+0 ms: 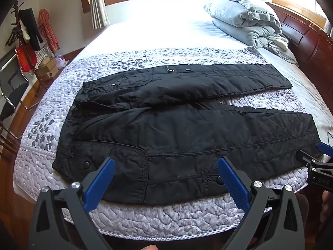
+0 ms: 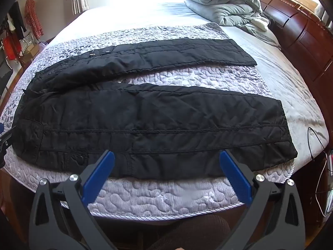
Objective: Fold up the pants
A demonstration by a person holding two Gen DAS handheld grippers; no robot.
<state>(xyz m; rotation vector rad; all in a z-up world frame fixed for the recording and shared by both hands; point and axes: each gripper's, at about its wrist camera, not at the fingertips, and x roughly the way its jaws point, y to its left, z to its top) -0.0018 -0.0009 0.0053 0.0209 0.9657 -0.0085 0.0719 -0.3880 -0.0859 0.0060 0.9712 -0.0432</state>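
Two legs of the black quilted pants lie spread flat across the grey pebble-patterned quilt on the bed, waistband toward the left and hems toward the right, with a narrow wedge of quilt showing between the legs. The near leg runs along the front edge of the mattress; the far leg angles away toward the headboard side. Snap buttons and a pocket flap show near the waist.

The left gripper hangs just above the near edge of the pants by the waist and pocket, its blue-padded jaws spread wide and holding nothing. The right gripper hovers over the near leg further toward the hem, likewise spread wide with nothing between its jaws. In the left wrist view the right gripper's tip appears at the right edge, close to the near hem.

Beyond the pants, a folded pale blue-grey comforter sits on the white sheet beside the dark wooden headboard. A coat rack with hanging clothes stands at the left, and a black cable trails over the bed's right edge.
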